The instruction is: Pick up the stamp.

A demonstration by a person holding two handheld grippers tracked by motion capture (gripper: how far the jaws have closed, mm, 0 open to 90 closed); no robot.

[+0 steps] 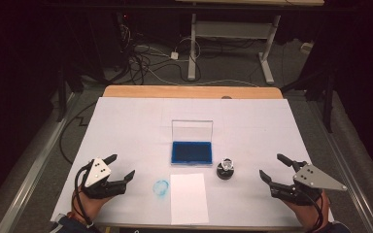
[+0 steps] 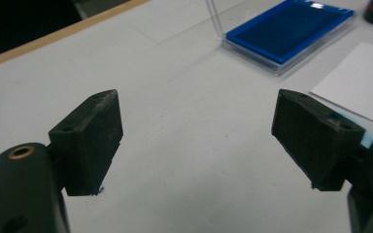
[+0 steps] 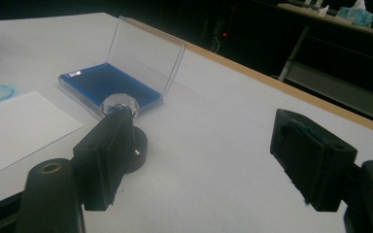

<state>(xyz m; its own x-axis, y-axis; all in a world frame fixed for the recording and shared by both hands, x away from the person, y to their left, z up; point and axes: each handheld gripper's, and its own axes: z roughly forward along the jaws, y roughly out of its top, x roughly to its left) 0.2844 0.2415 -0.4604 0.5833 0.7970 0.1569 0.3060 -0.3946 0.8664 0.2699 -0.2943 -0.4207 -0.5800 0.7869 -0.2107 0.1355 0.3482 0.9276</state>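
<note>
White table [image 1: 126, 126]; stamp [image 1: 226, 169] left of right gripper [image 1: 270, 169].

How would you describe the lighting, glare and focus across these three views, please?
High view: the white table cover is evenly lit, the room behind dark. Left gripper view: the near jaws look soft, a small glare spot on the blue ink pad. Right gripper view: the stamp has a bright highlight on its clear knob; the open lid shows pale reflections.
</note>
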